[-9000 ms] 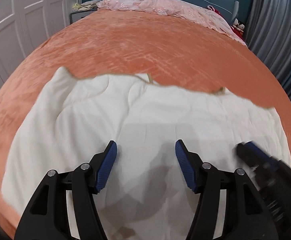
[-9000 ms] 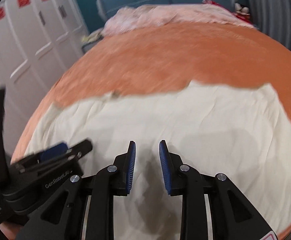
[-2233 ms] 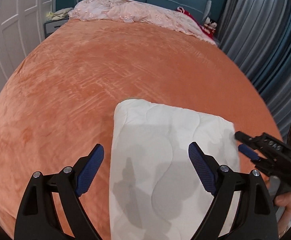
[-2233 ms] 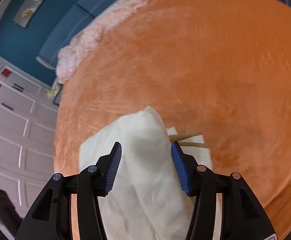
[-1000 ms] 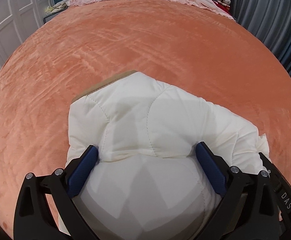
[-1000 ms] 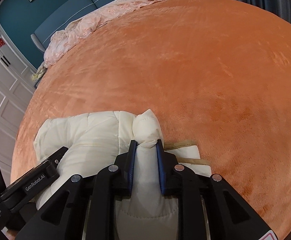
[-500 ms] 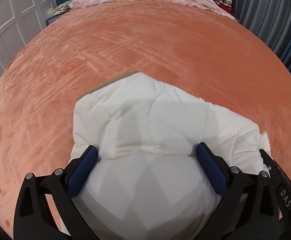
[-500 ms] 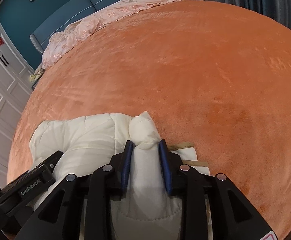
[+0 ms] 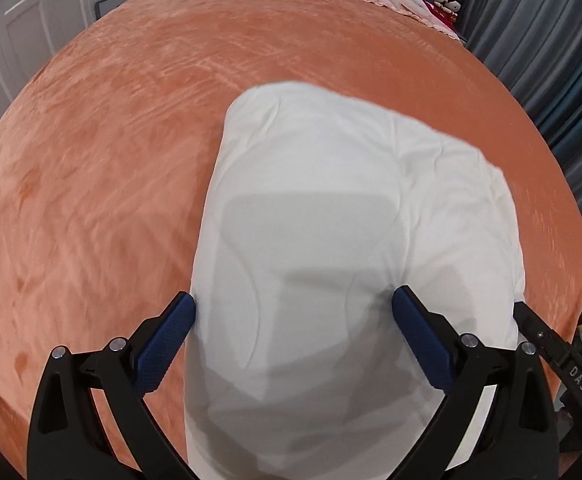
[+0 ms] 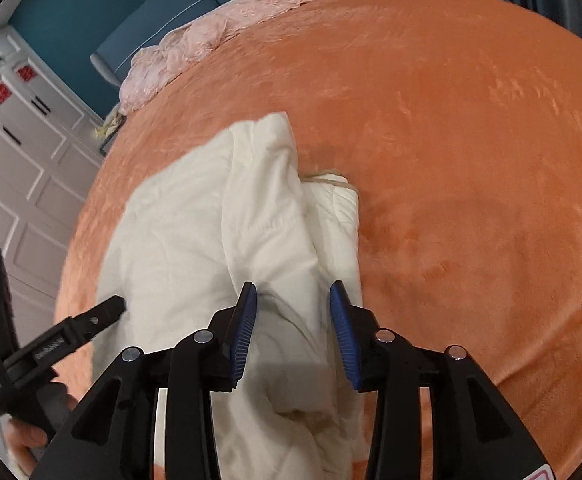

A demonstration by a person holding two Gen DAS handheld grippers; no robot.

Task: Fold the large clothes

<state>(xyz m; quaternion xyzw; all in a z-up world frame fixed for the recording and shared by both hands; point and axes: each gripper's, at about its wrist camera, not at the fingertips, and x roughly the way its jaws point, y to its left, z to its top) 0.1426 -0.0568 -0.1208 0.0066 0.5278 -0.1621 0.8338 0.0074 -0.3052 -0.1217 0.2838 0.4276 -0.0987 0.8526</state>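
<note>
Left wrist view: the white quilt (image 9: 355, 220) fills the middle and runs off the lower edge, so its near end is cut off. The picture is smeared, and the stitching hardly reads. A grey shadow lies across its near half. The left claw (image 9: 293, 308) is spread wide, its blue ribbed pads either side of the bundle; whether they press into the padding I cannot tell. At the lower right a black piece of the right claw (image 9: 559, 360) pokes in, mostly out of frame.

In the right wrist view the quilt (image 10: 219, 240) is a puffy, folded bundle of soft cream padding with rounded edges and faint curved seams. A thick ridge of it runs up between the pads of the right claw (image 10: 293, 324), whose jaws are opening; gaps show beside the ridge, so the pads are off the cloth. A tan binding edge peeks out at the bundle's right.

The bundle lies on the bed (image 10: 471, 140), on a plush orange blanket with a brushed nap. Its long axis runs away from the cameras toward the headboard (image 10: 163, 4). A hand (image 10: 23, 440) holding the left claw shows at the lower left, partly cut off.
</note>
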